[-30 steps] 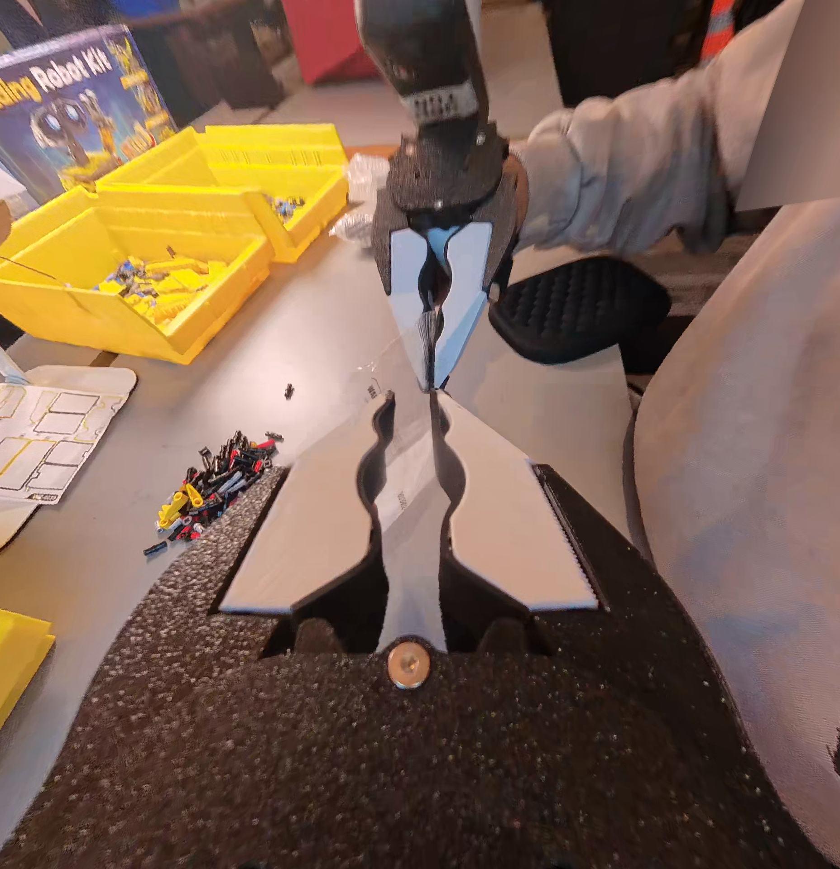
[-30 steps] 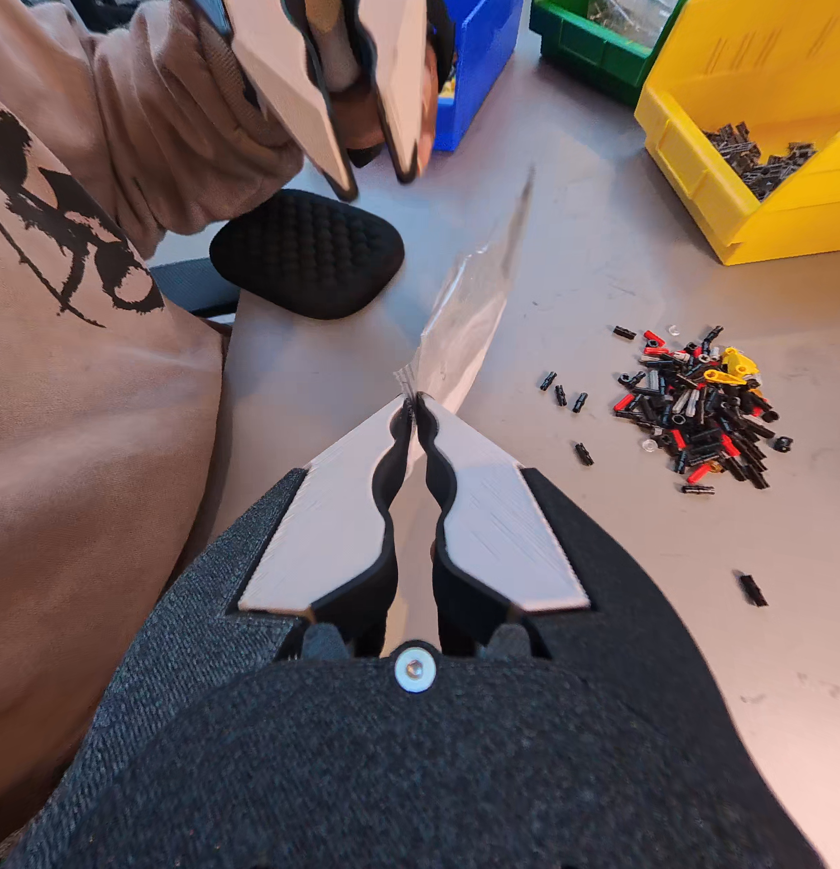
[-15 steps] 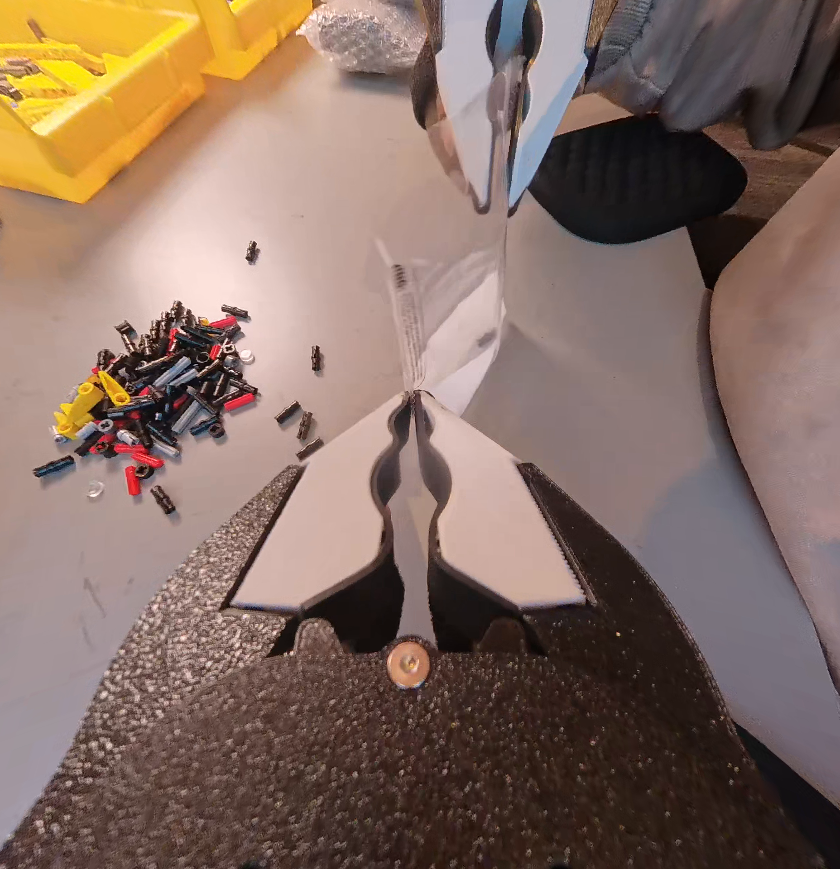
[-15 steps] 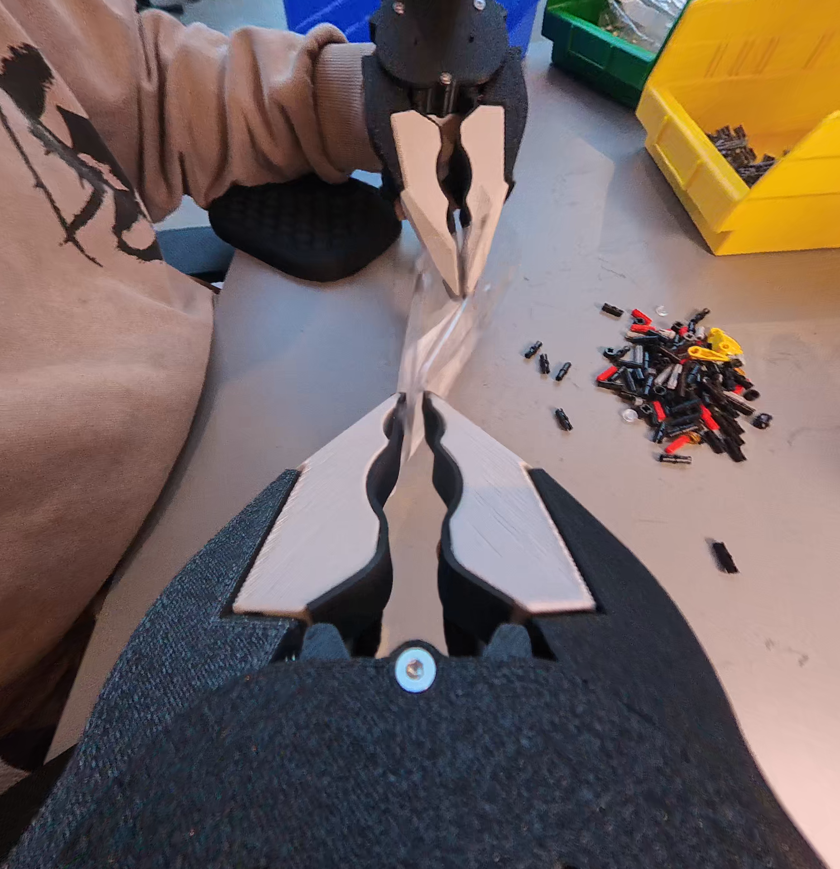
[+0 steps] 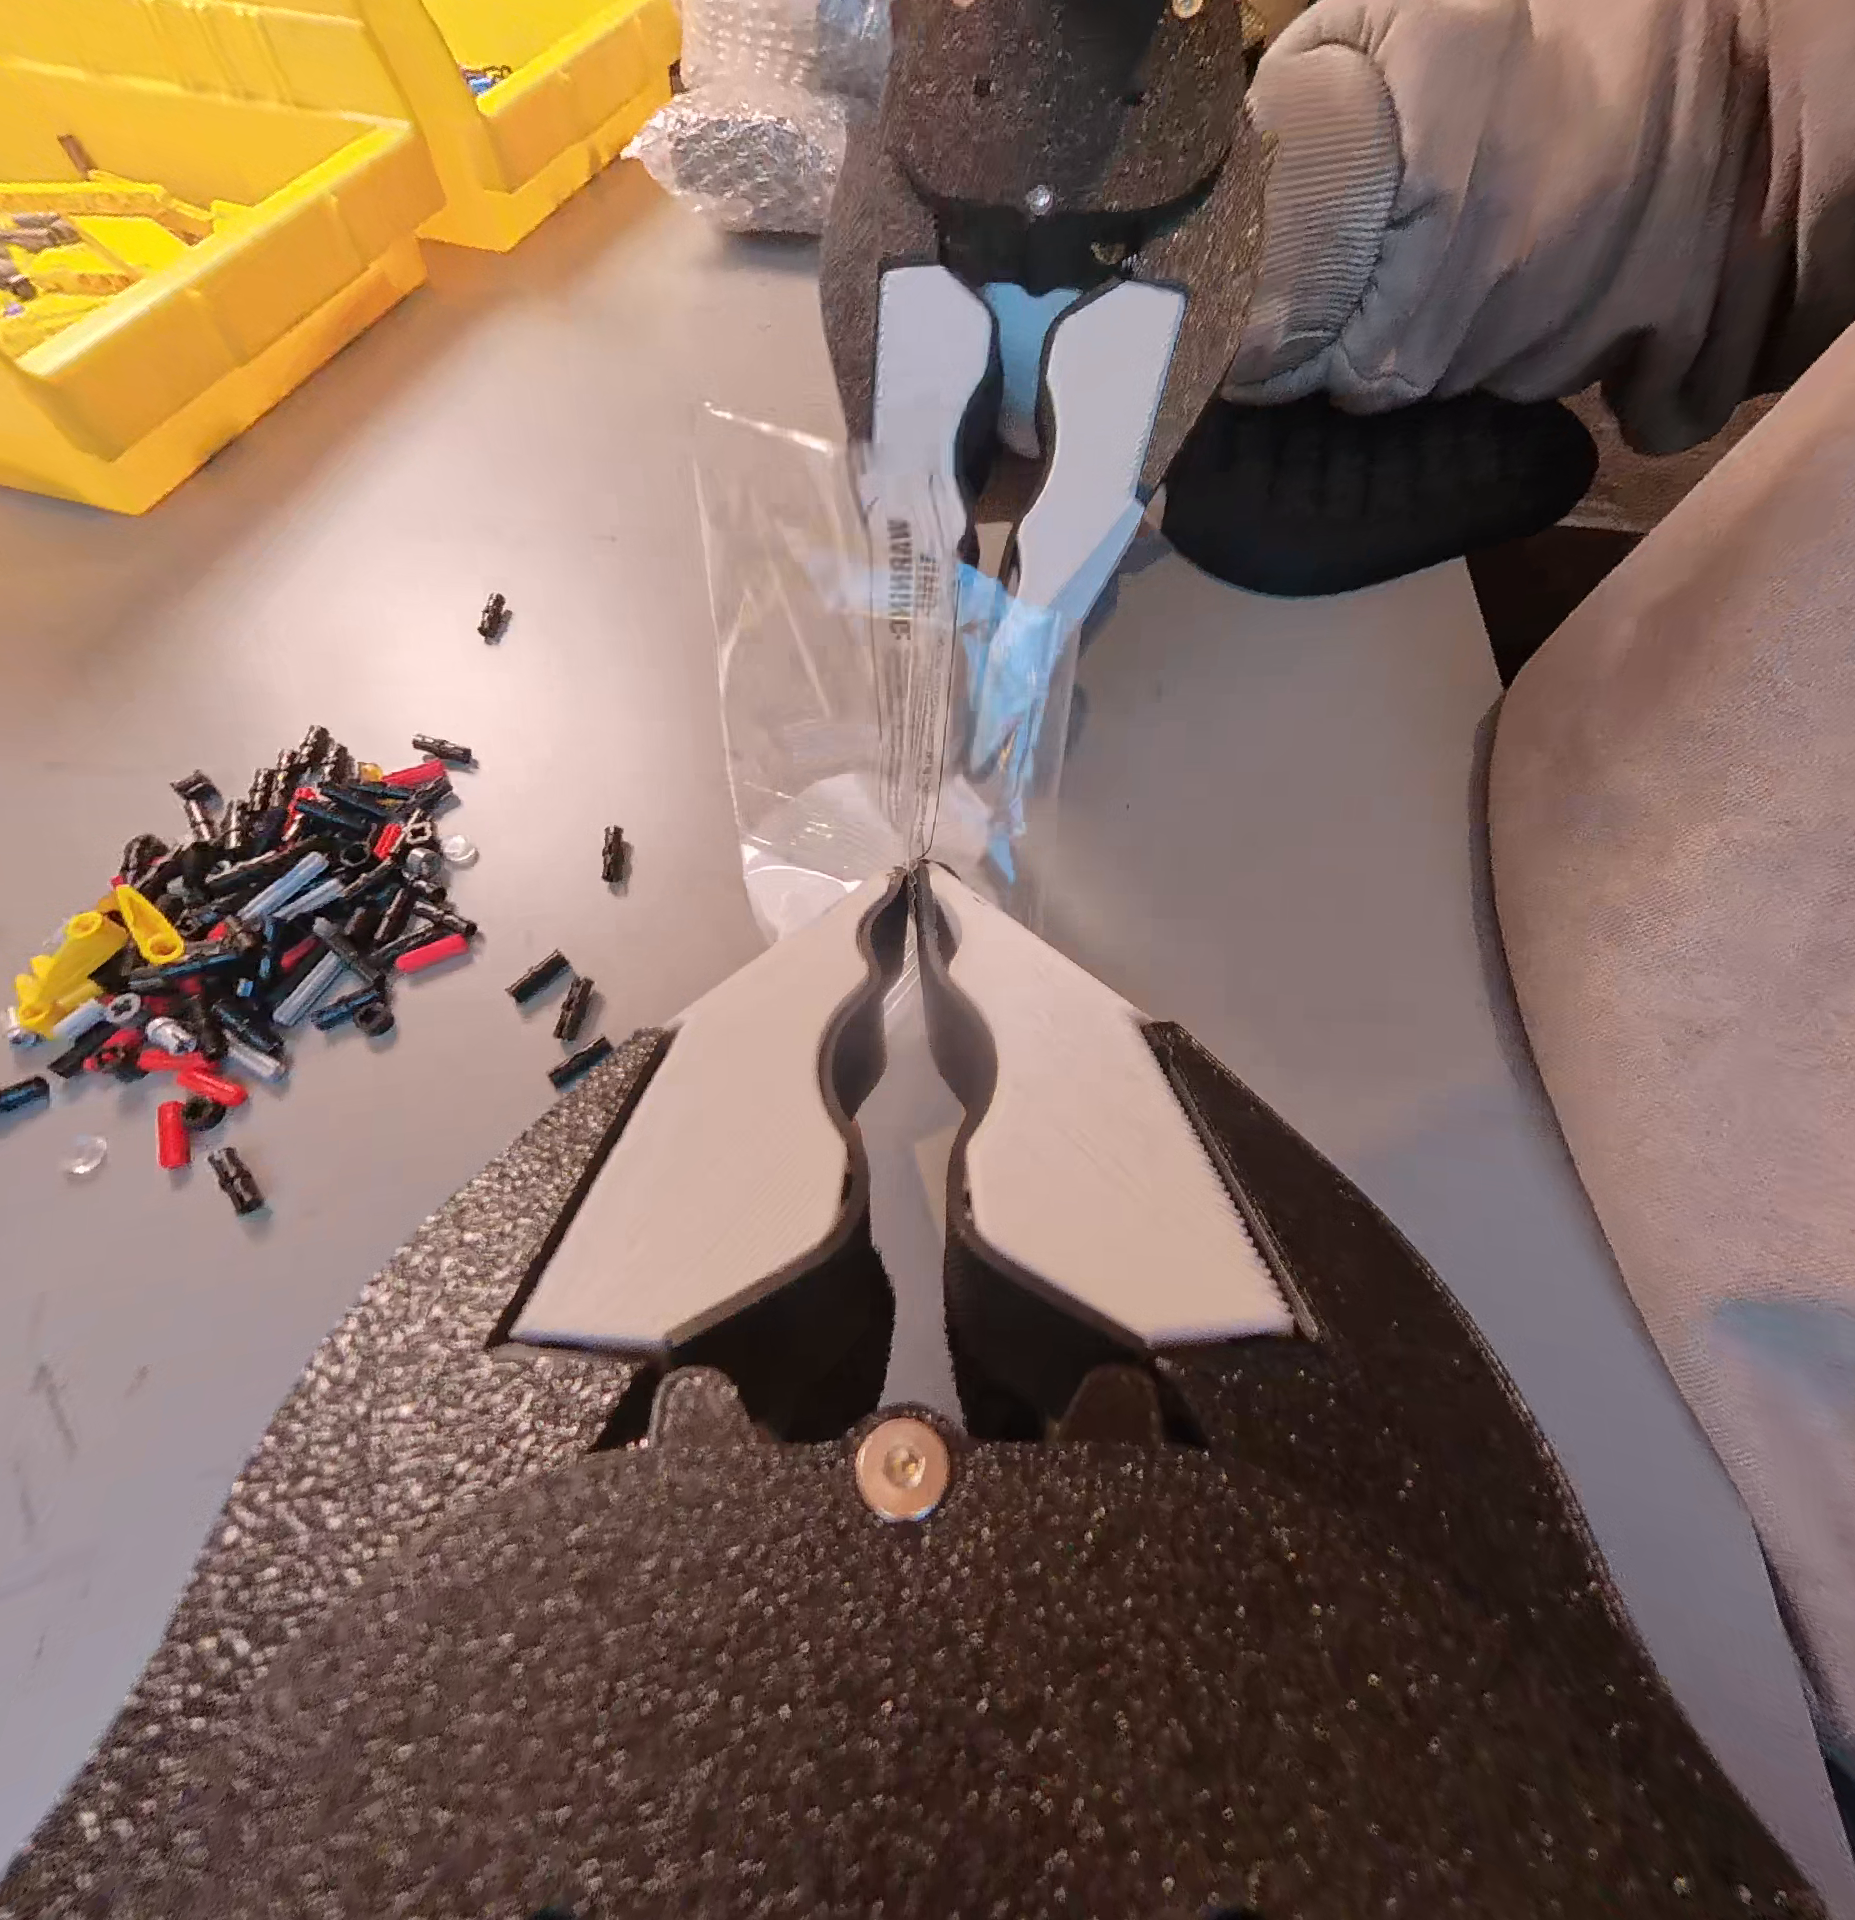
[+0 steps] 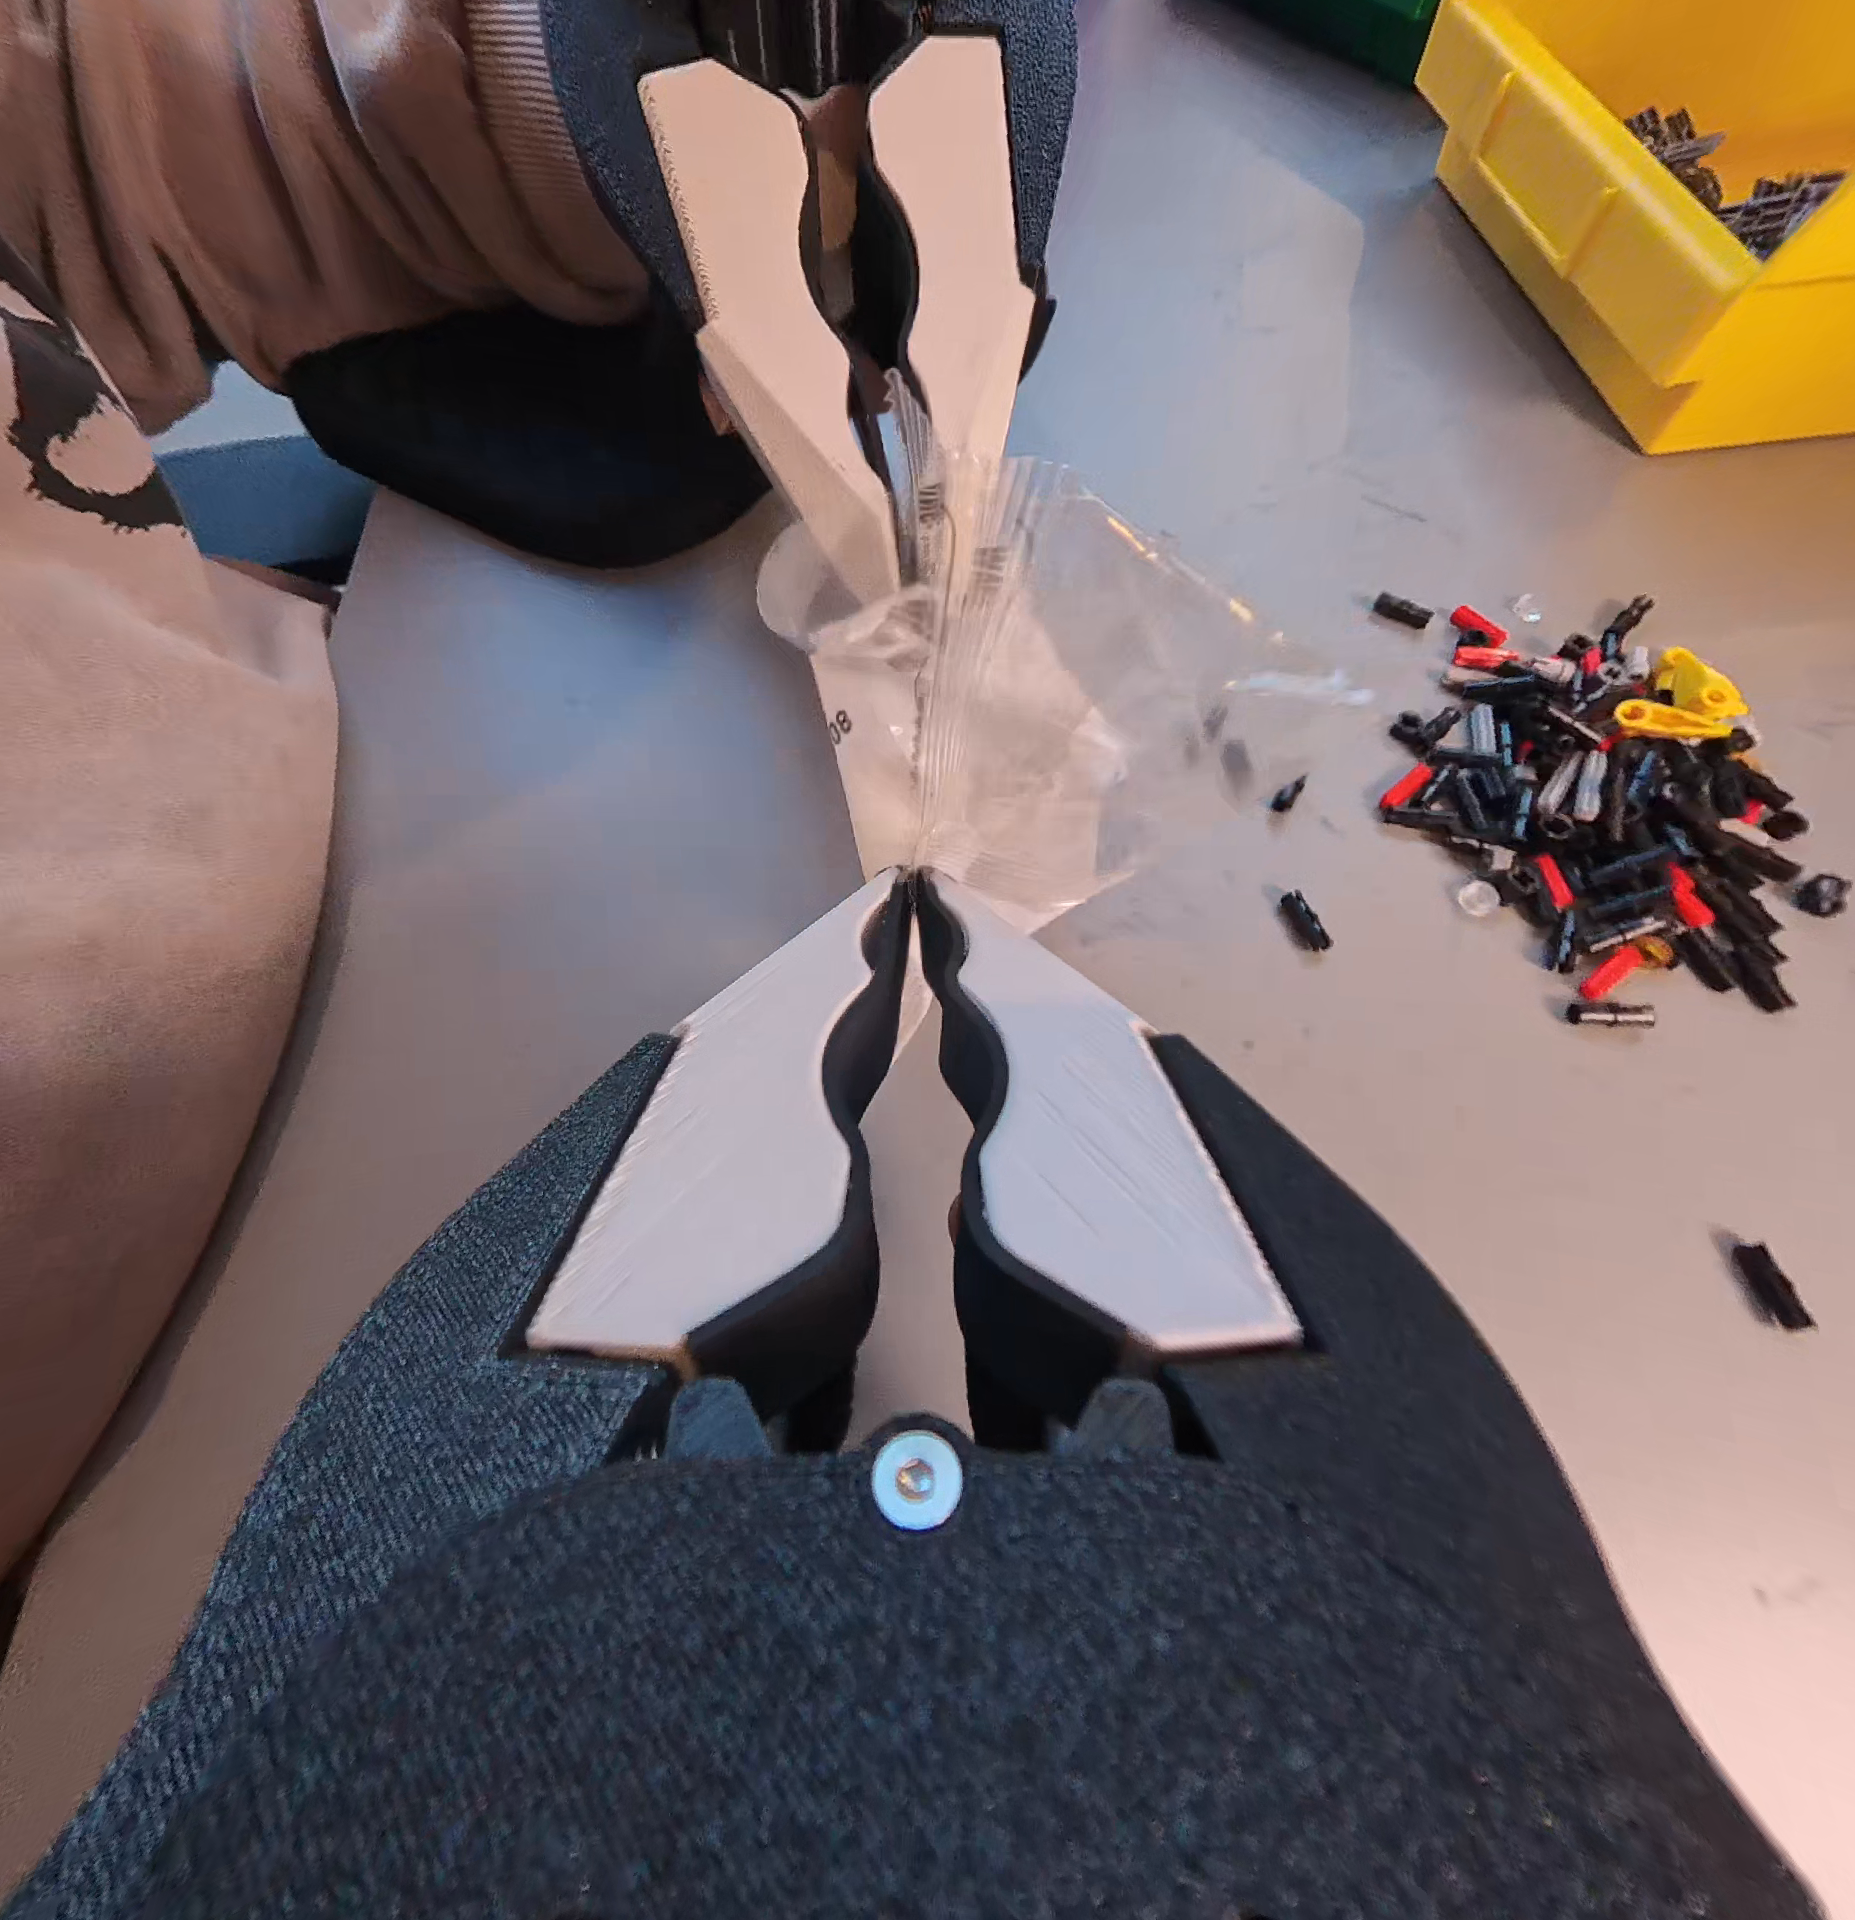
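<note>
A clear plastic bag (image 5: 798, 665) with dark print is stretched between my two grippers, low over the grey table (image 5: 487, 436). My left gripper (image 5: 915, 881) is shut on one end of the bag. My right gripper (image 5: 990, 597) faces it from the far side, shut on the other end. In the right wrist view my right gripper (image 6: 915, 878) pinches the bag (image 6: 1037, 717), and my left gripper (image 6: 895, 520) holds it from above. A pile of small black, red, grey and yellow parts (image 5: 258, 935) lies on the table to the left of the bag, and it also shows in the right wrist view (image 6: 1609, 800).
Yellow bins (image 5: 175, 260) with parts stand at the back left, and one yellow bin (image 6: 1681, 229) shows at the right. A bubble-wrap bundle (image 5: 757, 135) lies behind. A black padded armrest (image 5: 1370, 488) and a person's beige sleeve (image 5: 1525, 187) and body (image 5: 1712, 987) border the table. Spacing between my two grippers at the tips: around 4 cm. From the right gripper's tips to the bubble-wrap bundle (image 5: 757, 135) is close to 35 cm.
Both grippers have come down toward the table and drawn apart, keeping hold of the bag. The bag now spreads wider between them, close to the pile.
</note>
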`<state>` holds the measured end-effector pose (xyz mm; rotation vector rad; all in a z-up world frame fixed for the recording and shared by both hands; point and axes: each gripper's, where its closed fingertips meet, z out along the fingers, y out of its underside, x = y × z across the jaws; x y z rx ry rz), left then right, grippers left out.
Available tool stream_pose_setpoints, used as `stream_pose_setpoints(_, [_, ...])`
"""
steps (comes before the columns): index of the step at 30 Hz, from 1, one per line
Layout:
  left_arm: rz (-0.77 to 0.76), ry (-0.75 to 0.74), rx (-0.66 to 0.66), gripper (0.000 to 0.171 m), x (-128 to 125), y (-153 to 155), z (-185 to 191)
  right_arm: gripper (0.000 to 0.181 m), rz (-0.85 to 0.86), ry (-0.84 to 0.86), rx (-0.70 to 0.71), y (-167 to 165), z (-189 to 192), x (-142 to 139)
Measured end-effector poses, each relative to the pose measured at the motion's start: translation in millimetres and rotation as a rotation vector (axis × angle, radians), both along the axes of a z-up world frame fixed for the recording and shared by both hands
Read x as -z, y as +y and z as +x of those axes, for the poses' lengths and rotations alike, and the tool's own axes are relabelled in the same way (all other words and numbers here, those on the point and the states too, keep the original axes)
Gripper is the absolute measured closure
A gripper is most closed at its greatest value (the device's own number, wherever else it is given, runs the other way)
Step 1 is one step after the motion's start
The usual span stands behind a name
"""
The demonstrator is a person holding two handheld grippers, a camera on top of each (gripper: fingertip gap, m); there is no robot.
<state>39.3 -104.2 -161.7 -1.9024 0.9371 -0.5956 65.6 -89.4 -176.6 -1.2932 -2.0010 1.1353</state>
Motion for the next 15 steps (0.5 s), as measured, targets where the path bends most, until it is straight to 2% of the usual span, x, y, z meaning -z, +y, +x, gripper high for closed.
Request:
stream_pose_setpoints(4, [-0.007, -0.037, -0.033, 0.171, -3.2, 0.2, -9.4, 0.181, 0.023, 0.013, -0.011, 1.6, -4.6, -3.0])
stream_pose_setpoints(9, [0.007, -0.084, -0.07, 0.171, -12.7, -2.4, -27.1, 0.18, 0.018, 0.015, 0.024, 22.3, 13.2, -7.9])
stream_pose_setpoints(15, [-0.011, -0.107, -0.085, 0.171, -13.9, -1.4, -32.4, 0.163, -0.024, 0.03, 0.039, 30.4, 22.9, -17.5])
